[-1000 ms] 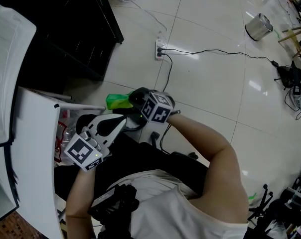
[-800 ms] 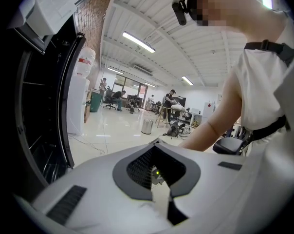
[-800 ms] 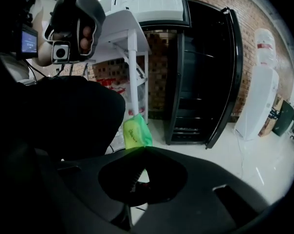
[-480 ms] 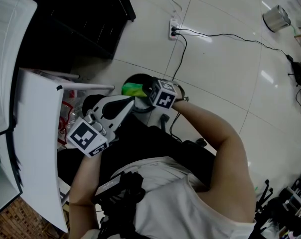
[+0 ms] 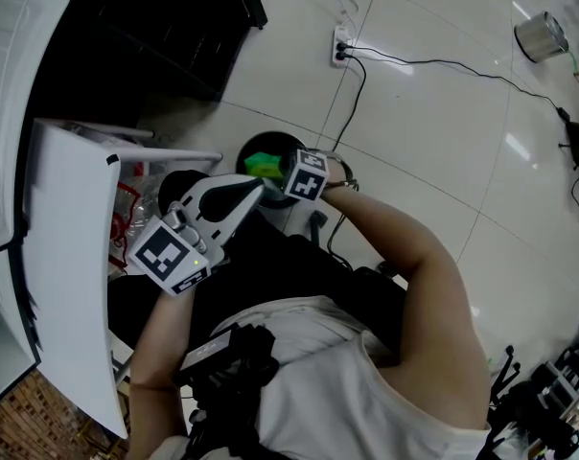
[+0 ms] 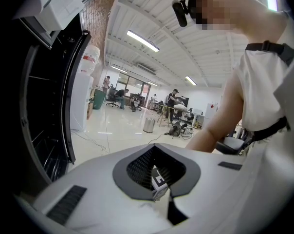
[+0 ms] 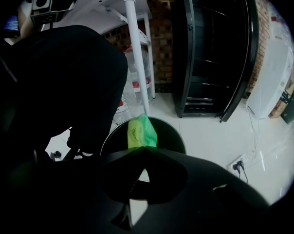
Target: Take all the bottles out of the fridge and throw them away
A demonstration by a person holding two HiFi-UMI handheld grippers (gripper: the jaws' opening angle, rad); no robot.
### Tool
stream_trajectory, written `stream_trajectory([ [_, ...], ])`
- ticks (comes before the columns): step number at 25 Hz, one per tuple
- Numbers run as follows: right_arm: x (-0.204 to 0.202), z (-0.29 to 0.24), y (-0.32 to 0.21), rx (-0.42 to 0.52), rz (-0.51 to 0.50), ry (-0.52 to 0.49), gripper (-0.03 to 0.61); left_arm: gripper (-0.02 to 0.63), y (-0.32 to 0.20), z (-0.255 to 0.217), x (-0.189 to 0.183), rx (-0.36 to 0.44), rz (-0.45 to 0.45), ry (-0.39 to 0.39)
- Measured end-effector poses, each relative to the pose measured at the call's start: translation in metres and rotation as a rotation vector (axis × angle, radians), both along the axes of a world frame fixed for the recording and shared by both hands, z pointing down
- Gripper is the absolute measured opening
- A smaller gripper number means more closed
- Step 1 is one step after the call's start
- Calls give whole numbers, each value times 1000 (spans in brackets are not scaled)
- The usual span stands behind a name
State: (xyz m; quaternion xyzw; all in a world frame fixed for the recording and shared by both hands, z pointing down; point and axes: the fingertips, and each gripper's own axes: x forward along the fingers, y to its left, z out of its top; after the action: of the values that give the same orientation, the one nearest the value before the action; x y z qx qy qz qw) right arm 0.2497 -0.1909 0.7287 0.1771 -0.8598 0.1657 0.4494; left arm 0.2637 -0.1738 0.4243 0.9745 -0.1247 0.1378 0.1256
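Observation:
A green plastic bottle (image 5: 263,166) (image 7: 141,132) hangs over the mouth of a round black bin (image 5: 243,151) (image 7: 175,130), and my black right gripper (image 5: 276,173) (image 7: 146,148) is shut on its lower end. My white left gripper (image 5: 257,187) (image 6: 154,146) sits just left of it above my lap, its jaws shut with nothing between them. The open black fridge (image 5: 165,36) (image 7: 212,57) stands beyond the bin; its shelves are too dark for me to see any bottles.
A white table (image 5: 74,257) (image 7: 130,38) stands at my left, with clear plastic bottles (image 5: 127,226) (image 7: 131,84) under it. A power strip (image 5: 342,46) with a black cable lies on the tiled floor, and a metal pail (image 5: 542,34) stands far right.
The right gripper has carried the green bottle from beside the bin to over its opening. The left gripper has hardly moved.

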Motion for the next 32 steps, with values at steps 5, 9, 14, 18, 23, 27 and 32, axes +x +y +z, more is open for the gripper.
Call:
stream_trajectory([
  [5,-2,1,1,17,-12,-1,48,2,-2,2,-4,3,-6,-15],
  [9,-5,-4,0,30,-24,-2,81,2,-2,2,-3,0,-11,-13],
  [14,1,-17,-7,21,46,-51,81,2,-1,1,-3,0,-16,-12],
  [18,10,-38,-16,-3,151,-122,65,2,-4,-3,-5,6,-28,-7],
  [23,9,-81,-27,42,207,-235,0,2,-2,-10,-5,18,-33,1],
  [27,5,-132,-33,104,223,-362,0,2,-3,-22,-9,20,-52,22],
  [32,5,-215,-38,221,209,-509,0,2,5,-45,-8,20,-53,50],
])
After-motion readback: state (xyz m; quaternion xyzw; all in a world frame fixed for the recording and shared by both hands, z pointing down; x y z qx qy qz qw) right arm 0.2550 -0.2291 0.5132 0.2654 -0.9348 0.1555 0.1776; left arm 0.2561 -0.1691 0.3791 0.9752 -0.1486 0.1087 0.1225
